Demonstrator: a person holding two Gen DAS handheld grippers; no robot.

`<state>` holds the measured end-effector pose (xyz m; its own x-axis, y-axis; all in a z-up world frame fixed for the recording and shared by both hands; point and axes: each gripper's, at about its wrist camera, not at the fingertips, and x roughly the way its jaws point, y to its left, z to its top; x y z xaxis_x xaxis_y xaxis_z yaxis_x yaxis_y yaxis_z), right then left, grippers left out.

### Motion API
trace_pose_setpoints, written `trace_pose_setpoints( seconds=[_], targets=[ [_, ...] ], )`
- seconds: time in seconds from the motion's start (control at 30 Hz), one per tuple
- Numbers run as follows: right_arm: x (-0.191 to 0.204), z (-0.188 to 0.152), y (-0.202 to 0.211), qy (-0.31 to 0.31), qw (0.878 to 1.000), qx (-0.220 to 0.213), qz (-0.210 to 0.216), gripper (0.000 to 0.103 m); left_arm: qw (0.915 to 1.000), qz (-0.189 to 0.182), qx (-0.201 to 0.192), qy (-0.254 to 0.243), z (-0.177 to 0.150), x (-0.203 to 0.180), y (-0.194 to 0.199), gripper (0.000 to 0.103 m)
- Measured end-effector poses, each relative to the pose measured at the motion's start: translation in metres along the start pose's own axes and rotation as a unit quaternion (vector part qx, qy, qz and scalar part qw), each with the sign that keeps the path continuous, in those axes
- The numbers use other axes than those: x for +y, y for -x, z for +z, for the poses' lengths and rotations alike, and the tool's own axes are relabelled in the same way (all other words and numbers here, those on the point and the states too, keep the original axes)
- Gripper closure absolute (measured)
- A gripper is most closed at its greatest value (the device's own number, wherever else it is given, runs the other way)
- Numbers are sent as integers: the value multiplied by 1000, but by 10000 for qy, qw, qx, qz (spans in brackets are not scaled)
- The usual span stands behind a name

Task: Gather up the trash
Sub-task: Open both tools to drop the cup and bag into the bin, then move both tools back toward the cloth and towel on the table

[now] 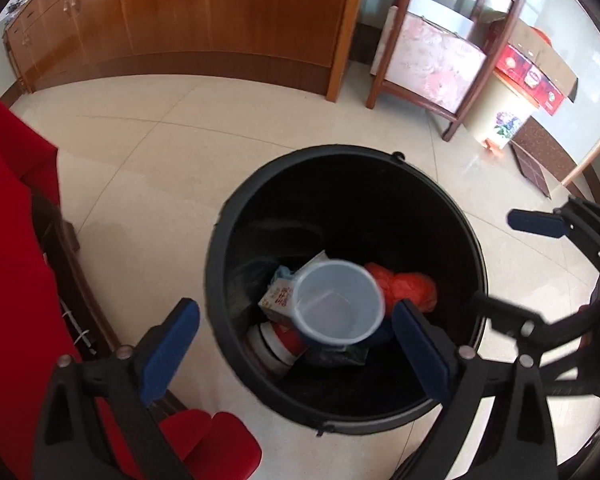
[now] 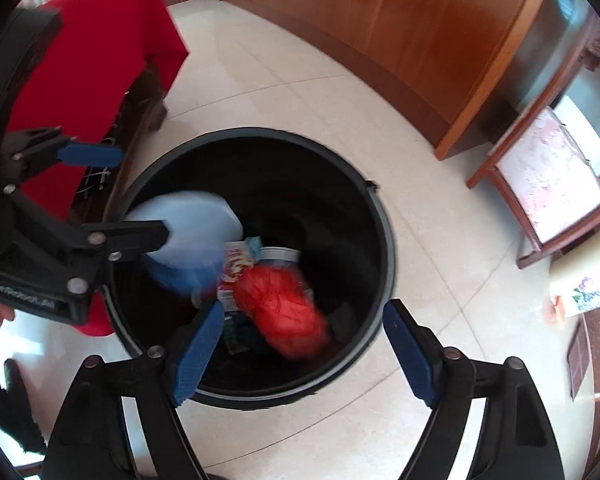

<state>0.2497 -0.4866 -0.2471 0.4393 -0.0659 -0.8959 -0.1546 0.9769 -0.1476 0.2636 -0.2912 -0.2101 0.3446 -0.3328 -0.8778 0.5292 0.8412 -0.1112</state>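
In the right wrist view the clear cup (image 2: 188, 236) and red bag (image 2: 284, 312) are motion-blurred; trash beneath is hidden.

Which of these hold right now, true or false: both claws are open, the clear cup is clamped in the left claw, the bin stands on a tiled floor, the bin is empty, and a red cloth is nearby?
1. Both claws are open. True: the left claw and right claw stand wide with nothing pressed.
2. The clear cup is clamped. False: it sits loose between the pads, over the black bin.
3. The bin stands on tiles. True.
4. The bin is empty. False: it holds an orange-red bag and a carton.
5. A red cloth is nearby. True.
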Motion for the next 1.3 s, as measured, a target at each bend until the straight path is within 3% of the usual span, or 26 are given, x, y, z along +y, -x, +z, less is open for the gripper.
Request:
trace_pose_setpoints(
  seconds=[0.2,0.4,0.57,0.7,0.97,1.2,1.3],
  targets=[
    [-17,-3,21,-416,9989,20,-230,20,9993,245,-266,16,-1,6,32,5],
    [-30,-5,79,-1168,9914,-505,-297,20,9935,628,-929,168,-12,12,117,5],
    [-11,3,136,-1612,9801,-1134,-215,17,9835,929,-1527,290,-28,24,194,5],
    [17,20,175,-1717,9718,-1615,50,15,9739,1197,-1830,614,-37,52,232,5],
    [127,82,219,-1143,9673,-2131,762,14,9392,2214,-2215,1412,-97,151,304,5],
    [249,133,228,-251,9660,-2233,1280,14,9041,2799,-2168,2395,-155,242,331,7],
    [294,153,224,68,9651,-2179,1448,14,8956,2860,-2058,2717,-160,273,324,10]
  ],
)
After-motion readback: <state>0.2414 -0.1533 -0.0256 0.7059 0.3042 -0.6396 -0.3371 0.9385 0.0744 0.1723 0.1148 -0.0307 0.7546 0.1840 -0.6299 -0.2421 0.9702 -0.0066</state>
